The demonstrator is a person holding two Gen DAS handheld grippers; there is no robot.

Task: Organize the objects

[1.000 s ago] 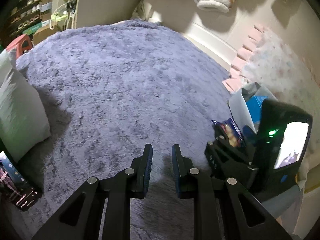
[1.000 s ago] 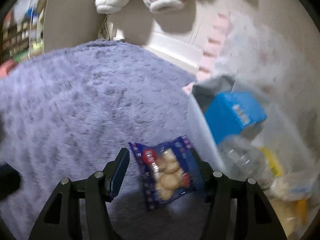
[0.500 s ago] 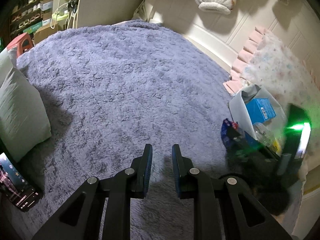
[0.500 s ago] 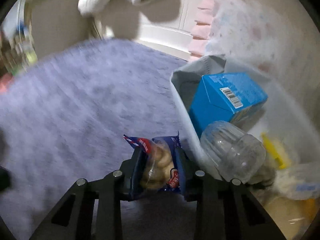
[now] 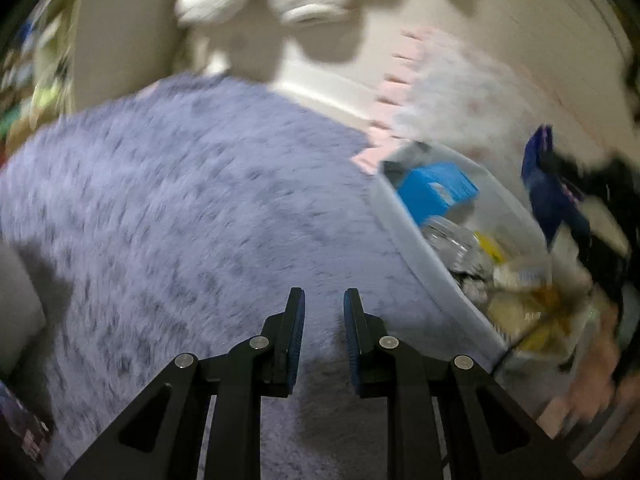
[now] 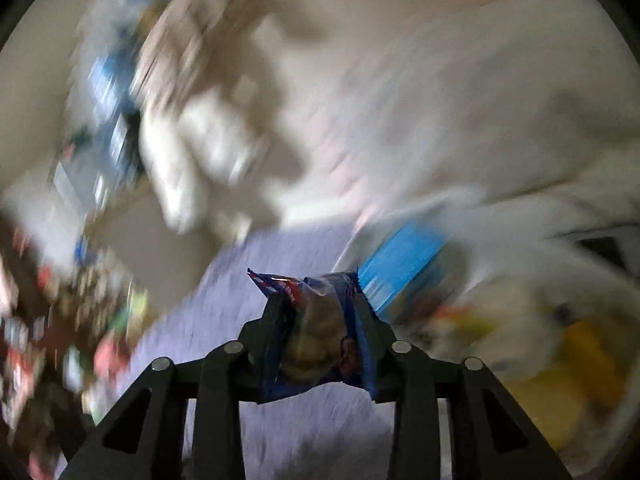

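My right gripper (image 6: pixel 320 312) held the blue snack packet (image 6: pixel 320 340) between its pads. The jaws were opening slightly, yet the packet remained pinched on both sides. My left gripper (image 5: pixel 324 320) was nearly shut and empty, poised over the purple rug (image 5: pixel 180 220) just left of the storage bin (image 5: pixel 440 276).

In the left wrist view, the packet (image 5: pixel 540 168) hung above the far right side of the bin, clear of its rim. Inside the bin lay a blue box (image 5: pixel 436 188), a clear plastic jar (image 5: pixel 448 240) and several yellowish wrapped items (image 5: pixel 520 304), too blurred to identify.

Judgement on progress: several objects appeared already stowed, and the packet was mid-transfer, not yet released. The rug near the bin showed no further loose items. A dark flat object (image 5: pixel 24 432) lay at the rug's far left edge and might remain to be collected.
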